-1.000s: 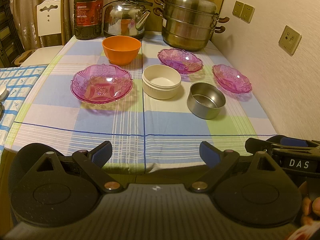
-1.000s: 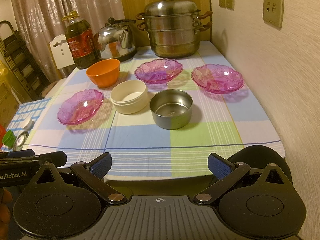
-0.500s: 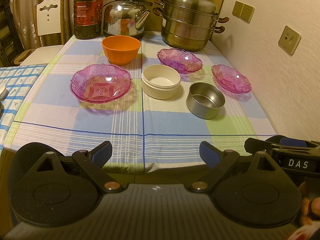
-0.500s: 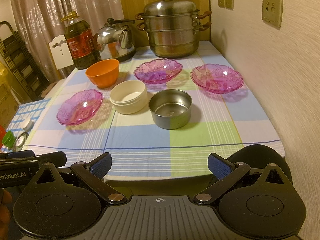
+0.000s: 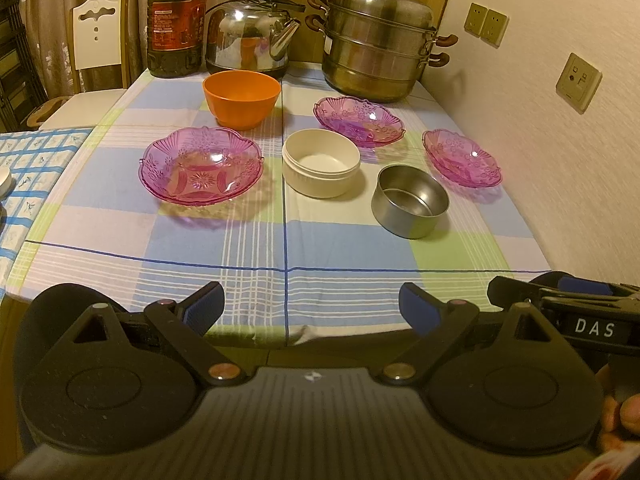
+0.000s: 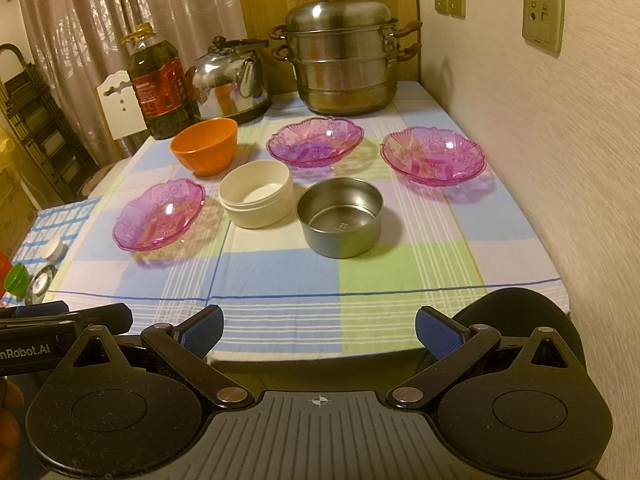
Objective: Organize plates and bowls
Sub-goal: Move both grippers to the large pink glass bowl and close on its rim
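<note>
Three pink glass plates lie on the checked tablecloth: a left one (image 5: 200, 165) (image 6: 159, 214), a back one (image 5: 359, 120) (image 6: 315, 141) and a right one (image 5: 462, 157) (image 6: 433, 155). An orange bowl (image 5: 241, 98) (image 6: 204, 145) stands at the back left, a cream bowl (image 5: 321, 162) (image 6: 256, 193) in the middle, and a steel bowl (image 5: 410, 200) (image 6: 340, 216) right of it. My left gripper (image 5: 312, 312) and right gripper (image 6: 319, 330) hover open over the table's near edge, holding nothing.
At the back stand an oil bottle (image 5: 176, 20), a steel kettle (image 5: 252, 36) and a stacked steamer pot (image 5: 380, 40). A wall (image 6: 560, 160) with sockets runs along the right. A white chair (image 5: 98, 36) and a second table (image 5: 32, 160) are at left.
The left wrist view has crept slightly forward toward the table; the dishes have not moved and both grippers stay open.
</note>
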The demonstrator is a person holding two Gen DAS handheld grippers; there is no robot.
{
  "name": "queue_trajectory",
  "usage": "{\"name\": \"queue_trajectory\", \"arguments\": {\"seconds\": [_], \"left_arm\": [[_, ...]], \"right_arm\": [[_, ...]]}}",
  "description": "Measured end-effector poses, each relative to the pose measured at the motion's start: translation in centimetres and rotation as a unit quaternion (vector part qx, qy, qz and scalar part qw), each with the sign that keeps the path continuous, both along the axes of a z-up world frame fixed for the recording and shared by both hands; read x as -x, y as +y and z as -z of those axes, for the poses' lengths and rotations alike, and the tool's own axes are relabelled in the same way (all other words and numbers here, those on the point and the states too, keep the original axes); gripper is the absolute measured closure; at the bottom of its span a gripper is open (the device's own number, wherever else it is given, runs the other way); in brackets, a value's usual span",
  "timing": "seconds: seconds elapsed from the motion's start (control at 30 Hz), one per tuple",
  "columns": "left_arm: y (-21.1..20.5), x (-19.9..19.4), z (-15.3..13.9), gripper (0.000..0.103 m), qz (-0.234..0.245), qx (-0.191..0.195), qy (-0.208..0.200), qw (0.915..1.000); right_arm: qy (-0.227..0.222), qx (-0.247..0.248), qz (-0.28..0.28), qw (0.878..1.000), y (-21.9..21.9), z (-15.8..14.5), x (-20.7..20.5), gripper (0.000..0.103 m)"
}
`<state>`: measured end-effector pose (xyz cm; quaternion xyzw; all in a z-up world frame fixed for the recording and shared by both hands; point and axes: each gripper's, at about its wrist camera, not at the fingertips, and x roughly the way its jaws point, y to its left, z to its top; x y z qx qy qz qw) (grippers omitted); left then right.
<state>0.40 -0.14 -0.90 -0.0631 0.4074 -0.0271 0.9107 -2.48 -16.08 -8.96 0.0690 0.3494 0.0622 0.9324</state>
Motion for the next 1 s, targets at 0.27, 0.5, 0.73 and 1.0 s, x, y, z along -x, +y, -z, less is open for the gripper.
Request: {"name": "queue_trajectory", "arguments": {"seconds": [0.27, 0.5, 0.73, 1.0], "left_arm": [[-0.6, -0.1, -0.1, 0.010, -0.004, 0.010, -0.004, 0.9999], [0.4, -1.0, -0.4, 0.010, -0.009, 0.028, -0.012, 0.9995], [1.2, -3.4, 0.1, 0.010, -0.010, 0.046, -0.014, 0.9988], [2.5, -6.8, 0.1, 0.011, -0.015, 0.065, -0.025, 0.9974]], "right_arm": [[-0.005, -0.012, 0.008, 1.000, -0.8, 0.2, -0.3, 0.001], [-0.016, -0.035, 0.013, 0.999, -0.9, 0.2, -1.2, 0.001], [-0.020, -0.054, 0.023, 0.998, -1.3, 0.4, -3.3, 0.001], [-0.018, -0.067, 0.023, 0.997, -1.2, 0.3, -6.6, 0.001]]}}
